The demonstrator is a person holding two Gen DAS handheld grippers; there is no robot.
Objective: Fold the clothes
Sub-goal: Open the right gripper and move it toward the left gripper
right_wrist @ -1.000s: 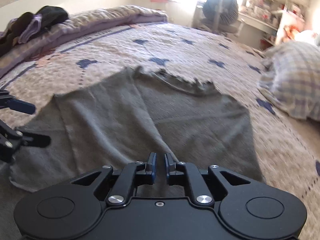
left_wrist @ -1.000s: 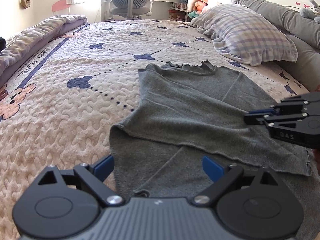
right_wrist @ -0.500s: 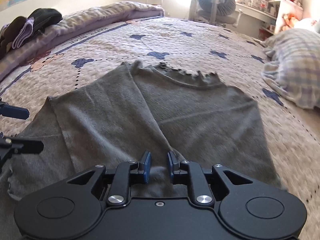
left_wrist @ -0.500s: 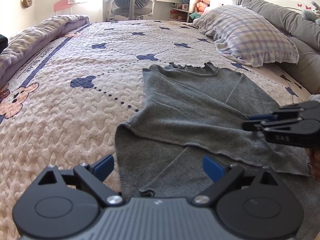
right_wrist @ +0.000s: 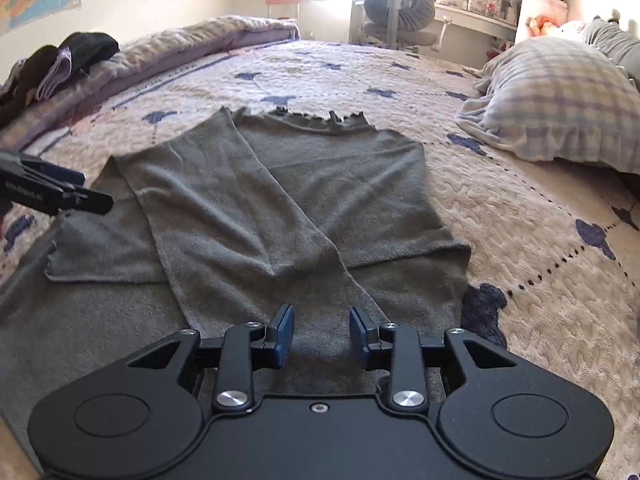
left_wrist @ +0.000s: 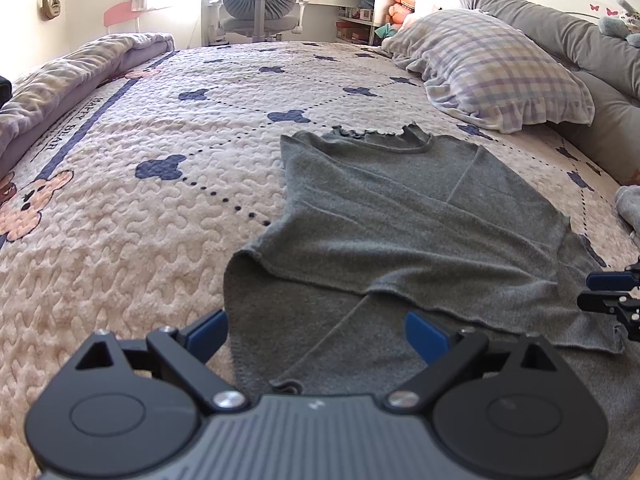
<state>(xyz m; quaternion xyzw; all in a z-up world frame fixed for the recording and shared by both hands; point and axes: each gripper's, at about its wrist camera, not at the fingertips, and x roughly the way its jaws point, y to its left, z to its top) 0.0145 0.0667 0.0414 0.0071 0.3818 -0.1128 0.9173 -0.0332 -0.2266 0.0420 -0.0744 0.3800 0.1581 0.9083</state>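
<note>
Sunlit bedroom, grey sweater (left_wrist: 400, 216) lying half-folded on the quilted bed (left_wrist: 132, 216).

I am hovering my left claw (left_wrist: 316, 332) over the sweater's near hem with its jaws standing wide and nothing between them. My right claw (right_wrist: 322, 332) is opening over the folded sleeve (right_wrist: 248, 216), its blue pads (right_wrist: 285, 334) apart from the cloth. Beyond the sweater's frilled collar, to its right, a plaid pillow (left_wrist: 496, 76) is resting on the bed.

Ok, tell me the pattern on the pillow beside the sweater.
The pillow has a pale plaid check in lilac, yellow and white with a ruffled edge, clearest in the left wrist view.
</note>
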